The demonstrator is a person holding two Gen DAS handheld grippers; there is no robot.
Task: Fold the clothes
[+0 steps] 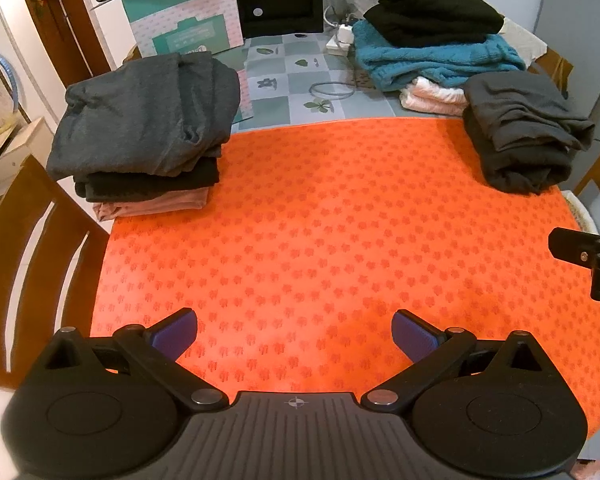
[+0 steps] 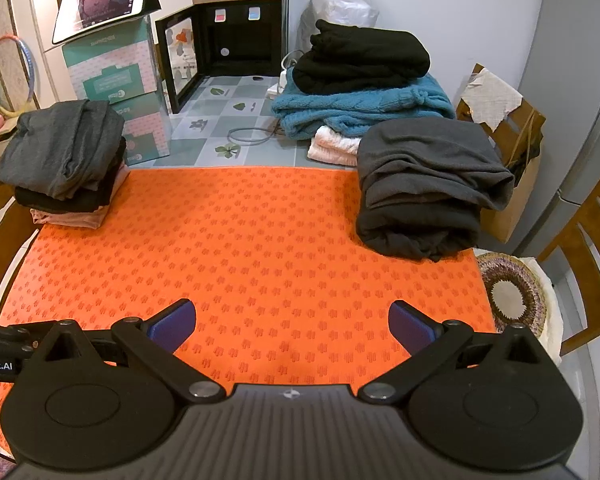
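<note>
Clothes folded in stacks round the bare orange mat (image 1: 320,220); both tongs, left (image 1: 295,330) and right (image 2: 292,322), wide and empty.
Dark grey bundle (image 2: 424,196) looks soft, limp, probably light: best pinched at a folded edge, though its layers are hard to tell apart.

- Orange mat (image 2: 260,240): matt cloth, embossed pattern.
- Teal sweater (image 2: 360,108) beyond the mat: fuzzy knit.
- Grey garment (image 2: 428,168) on the mat: soft matt jersey.
- Chair (image 2: 588,248) beside the mat: smooth wood.

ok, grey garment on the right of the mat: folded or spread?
Folded. The grey garment sits as a compact layered bundle on the orange mat; both grippers are open and empty.
</note>
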